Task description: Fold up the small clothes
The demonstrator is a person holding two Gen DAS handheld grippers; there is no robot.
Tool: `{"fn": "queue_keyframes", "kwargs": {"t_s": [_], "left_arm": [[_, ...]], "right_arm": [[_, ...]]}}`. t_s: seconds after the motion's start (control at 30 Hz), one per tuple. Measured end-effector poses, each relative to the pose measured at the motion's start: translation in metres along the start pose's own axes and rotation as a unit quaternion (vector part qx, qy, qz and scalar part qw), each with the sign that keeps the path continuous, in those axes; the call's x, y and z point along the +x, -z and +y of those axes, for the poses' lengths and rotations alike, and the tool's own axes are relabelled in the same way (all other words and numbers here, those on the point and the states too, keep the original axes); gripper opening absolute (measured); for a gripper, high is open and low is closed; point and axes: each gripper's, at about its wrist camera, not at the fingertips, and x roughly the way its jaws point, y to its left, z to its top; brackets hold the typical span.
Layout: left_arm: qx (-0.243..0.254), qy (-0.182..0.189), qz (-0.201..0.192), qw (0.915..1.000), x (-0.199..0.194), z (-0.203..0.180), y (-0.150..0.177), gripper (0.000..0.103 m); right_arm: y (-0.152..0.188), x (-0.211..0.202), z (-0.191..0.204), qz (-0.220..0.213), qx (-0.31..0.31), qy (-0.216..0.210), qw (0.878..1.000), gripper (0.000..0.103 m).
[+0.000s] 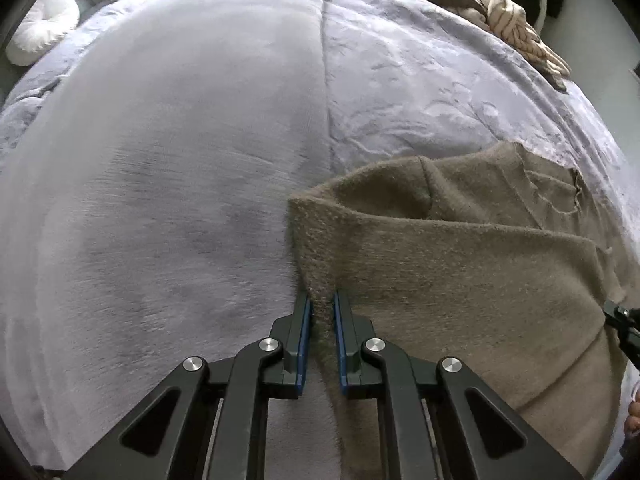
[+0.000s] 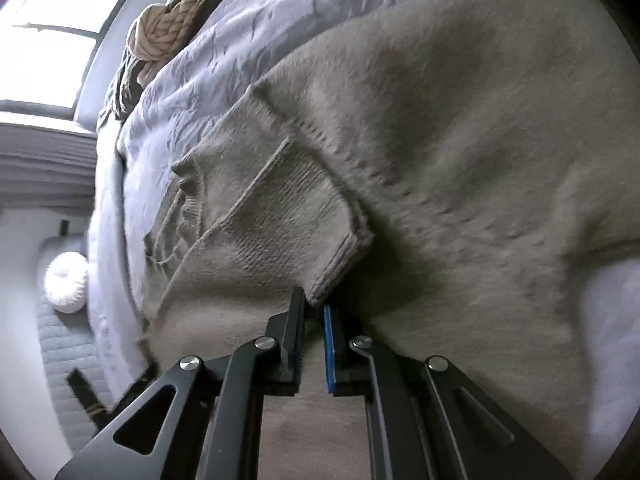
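Note:
A taupe knitted sweater [image 1: 460, 264] lies partly lifted on a pale lilac bed cover [image 1: 180, 160]. My left gripper [image 1: 320, 304] is shut on the sweater's left edge, a fold of knit pinched between the blue pads. In the right wrist view the sweater [image 2: 460, 120] fills most of the frame, with a ribbed cuff or hem flap [image 2: 288, 216] folded over it. My right gripper [image 2: 314, 306] is shut on the corner of that ribbed flap. The tip of the right gripper shows at the left wrist view's right edge [image 1: 624, 320].
A dark and cream chunky knitted throw [image 1: 500, 12] lies at the far edge of the bed, also in the right wrist view [image 2: 168, 28]. A white round cushion [image 1: 40, 28] sits off the bed on the left. A bright window [image 2: 44, 52] is beyond the bed.

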Motion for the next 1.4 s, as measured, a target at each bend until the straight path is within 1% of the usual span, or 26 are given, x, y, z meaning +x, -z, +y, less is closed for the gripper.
{"fn": "queue_keyframes", "kwargs": {"t_s": [0.07, 0.13, 0.2, 0.3, 0.33, 0.4, 0.47, 0.5, 0.57, 0.6, 0.63, 0.73, 0.8, 0.9, 1.0, 1.1, 1.17, 1.2, 1.23, 1.27, 1.3, 1.33, 1.4], "left_arm": [[-0.003, -0.014, -0.003, 0.9999, -0.008, 0.001, 0.003, 0.013], [-0.007, -0.027, -0.004, 0.9996, -0.017, 0.005, 0.007, 0.013], [-0.006, -0.02, -0.007, 0.9998, -0.027, 0.004, 0.012, 0.013], [0.008, 0.006, -0.009, 0.9999, -0.042, -0.002, 0.017, 0.013], [0.015, 0.013, -0.008, 0.9998, -0.043, -0.008, 0.019, 0.013], [0.031, 0.022, 0.0, 0.9993, -0.039, -0.021, 0.023, 0.013], [0.051, 0.01, 0.016, 0.9985, -0.025, -0.036, 0.031, 0.013], [0.058, -0.007, 0.026, 0.9979, -0.016, -0.04, 0.036, 0.013], [0.052, -0.011, 0.028, 0.9982, -0.006, -0.039, 0.042, 0.013], [0.044, -0.008, 0.024, 0.9987, -0.003, -0.035, 0.045, 0.013], [0.038, -0.004, 0.022, 0.999, -0.002, -0.033, 0.045, 0.013], [0.03, -0.002, 0.023, 0.9993, -0.004, -0.027, 0.046, 0.013], [0.034, -0.005, 0.023, 0.9991, -0.006, -0.025, 0.048, 0.013], [0.036, -0.017, 0.025, 0.9989, -0.008, -0.028, 0.047, 0.013], [0.027, -0.024, 0.027, 0.999, -0.015, -0.035, 0.048, 0.013], [0.019, -0.022, 0.031, 0.9991, -0.015, -0.046, 0.037, 0.013], [0.01, -0.012, 0.035, 0.9993, -0.019, -0.051, 0.035, 0.013], [0.006, -0.007, 0.039, 0.9992, -0.021, -0.055, 0.034, 0.013], [0.005, -0.005, 0.042, 0.9991, -0.023, -0.058, 0.032, 0.013], [0.004, -0.004, 0.042, 0.9991, -0.024, -0.061, 0.031, 0.013], [0.003, -0.004, 0.042, 0.9991, -0.025, -0.065, 0.03, 0.014], [0.002, -0.006, 0.04, 0.9992, -0.028, -0.072, 0.031, 0.014], [0.001, -0.002, 0.034, 0.9994, -0.031, -0.082, 0.031, 0.014]], "right_arm": [[0.004, -0.014, -0.006, -0.008, -0.008, 0.032, 0.999, 0.009], [0.005, -0.026, -0.008, -0.02, -0.012, 0.05, 0.998, 0.012], [0.005, -0.037, -0.007, -0.032, -0.023, 0.051, 0.998, 0.012], [0.004, -0.048, 0.009, -0.046, -0.067, 0.04, 0.996, 0.012], [0.003, -0.048, 0.019, -0.049, -0.094, 0.041, 0.994, 0.012], [0.0, -0.042, 0.034, -0.049, -0.122, 0.048, 0.99, 0.012], [-0.001, -0.034, 0.043, -0.043, -0.137, 0.051, 0.988, 0.012], [-0.001, -0.031, 0.044, -0.04, -0.141, 0.054, 0.988, 0.012], [-0.002, -0.019, 0.038, -0.033, -0.144, 0.081, 0.986, 0.012], [-0.003, -0.014, 0.037, -0.03, -0.142, 0.091, 0.985, 0.012], [-0.004, -0.008, 0.027, -0.023, -0.132, 0.1, 0.986, 0.012], [-0.003, -0.007, 0.006, -0.018, -0.099, 0.072, 0.992, 0.011], [0.0, -0.011, 0.0, -0.013, -0.093, 0.087, 0.992, 0.011], [0.004, -0.019, -0.006, -0.008, -0.083, 0.07, 0.994, 0.012], [0.007, -0.029, -0.012, -0.003, -0.075, 0.056, 0.996, 0.012], [0.011, -0.036, -0.018, 0.006, -0.064, 0.039, 0.997, 0.012], [0.014, -0.038, -0.02, 0.012, -0.058, 0.029, 0.998, 0.013], [0.016, -0.039, -0.022, 0.014, -0.055, 0.025, 0.998, 0.015], [0.018, -0.04, -0.023, 0.015, -0.052, 0.021, 0.998, 0.021], [0.019, -0.04, -0.024, 0.016, -0.049, 0.018, 0.999, 0.031], [0.021, -0.042, -0.025, 0.015, -0.045, 0.011, 0.999, 0.037], [0.022, -0.044, -0.026, 0.014, -0.043, 0.005, 0.999, 0.048], [0.022, -0.045, -0.025, 0.014, -0.042, 0.0, 0.999, 0.049]]}}
